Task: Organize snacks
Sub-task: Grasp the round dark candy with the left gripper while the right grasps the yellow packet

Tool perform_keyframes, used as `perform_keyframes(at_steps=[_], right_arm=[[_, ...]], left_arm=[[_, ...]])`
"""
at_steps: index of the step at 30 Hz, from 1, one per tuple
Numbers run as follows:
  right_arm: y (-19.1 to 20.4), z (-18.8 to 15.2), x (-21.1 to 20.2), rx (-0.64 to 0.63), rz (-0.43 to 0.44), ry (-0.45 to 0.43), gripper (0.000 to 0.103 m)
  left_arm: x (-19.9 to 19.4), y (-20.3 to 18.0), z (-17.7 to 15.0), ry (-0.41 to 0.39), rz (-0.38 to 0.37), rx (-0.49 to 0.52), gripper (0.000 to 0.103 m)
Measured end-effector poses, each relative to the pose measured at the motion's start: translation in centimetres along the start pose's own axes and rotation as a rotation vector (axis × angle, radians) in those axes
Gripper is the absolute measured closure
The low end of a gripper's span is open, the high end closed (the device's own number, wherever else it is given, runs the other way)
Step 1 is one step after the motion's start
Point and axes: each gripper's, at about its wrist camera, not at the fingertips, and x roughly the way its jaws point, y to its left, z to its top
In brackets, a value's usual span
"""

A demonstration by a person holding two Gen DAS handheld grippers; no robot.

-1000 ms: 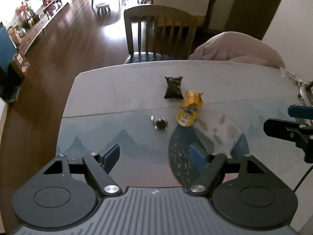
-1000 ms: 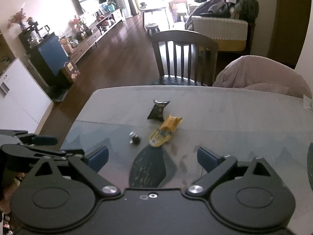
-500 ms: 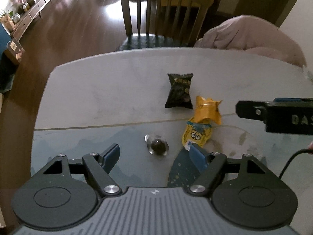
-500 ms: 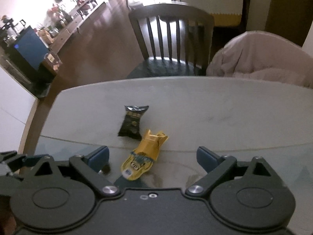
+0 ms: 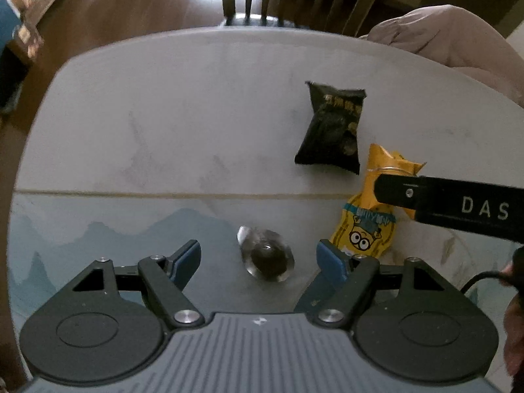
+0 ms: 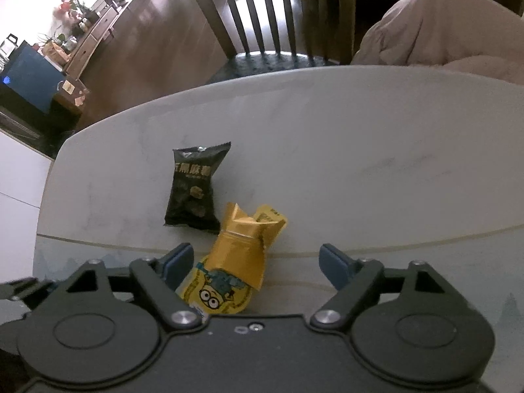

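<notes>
A clear-wrapped dark candy (image 5: 267, 258) lies on the table (image 5: 163, 124), between the open fingers of my left gripper (image 5: 258, 260), which touch nothing. A yellow cartoon snack packet (image 6: 235, 262) lies between the fingers of my right gripper (image 6: 255, 263). Its jaws are closing. The left pad is near the packet and the right pad is well clear of it. A black snack packet (image 6: 195, 186) lies just beyond the yellow one. In the left wrist view, a black finger (image 5: 458, 206) of the right gripper crosses over the yellow packet (image 5: 366, 229), with the black packet (image 5: 330, 127) behind.
A wooden chair (image 6: 271, 26) stands at the table's far edge, beside a pinkish cloth heap (image 6: 442, 29). The table's rounded left edge drops to a wood floor (image 6: 157, 39). A hand (image 5: 514, 311) and a cable show at the right of the left wrist view.
Both grippers have come down close to the table and the snacks now look much larger. The right jaws have narrowed around the yellow packet. The candy now sits between the left fingers.
</notes>
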Motion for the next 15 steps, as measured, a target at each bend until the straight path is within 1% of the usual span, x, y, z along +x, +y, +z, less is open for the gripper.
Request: perform_keyframes(at_steps=[1,4,7,10,12,14,15], right_arm=[[0.0,0.1,0.1,-0.003,-0.001,0.004,0.022],[0.3,0.2,0.5,-0.011,-0.001,0.007,0.024],[0.4,0.1,0.7,-0.010,0.001,0.008,0.025],[0.5,0.1,1.2,-0.009,-0.005,0.010,0.030],[0.6,0.1,1.1,-0.015,-0.012,-0.006,0.033],[0.7,0.0,1.1,-0.016,-0.014,-0.012,0.042],[0.6,0.0,1.0,-0.016,-0.011,-0.012,0.044]], left_arm=[[0.3,0.0,-0.1,0.002,-0.005,-0.008,0.026],[0.9,-0.2,-0.3,0.010,-0.012,-0.002,0.035],[1.4,-0.3,-0.4,0.018,-0.007,-0.008,0.039],[1.5,-0.7,-0.6,0.005,0.005,-0.001,0.043],[1.4,-0.7,-0.7,-0.006,0.016,0.003,0.046],[1.1,-0.6,-0.9,-0.019,0.021,0.003,0.060],[1.0,-0.7,-1.2,-0.023,0.023,0.004,0.063]])
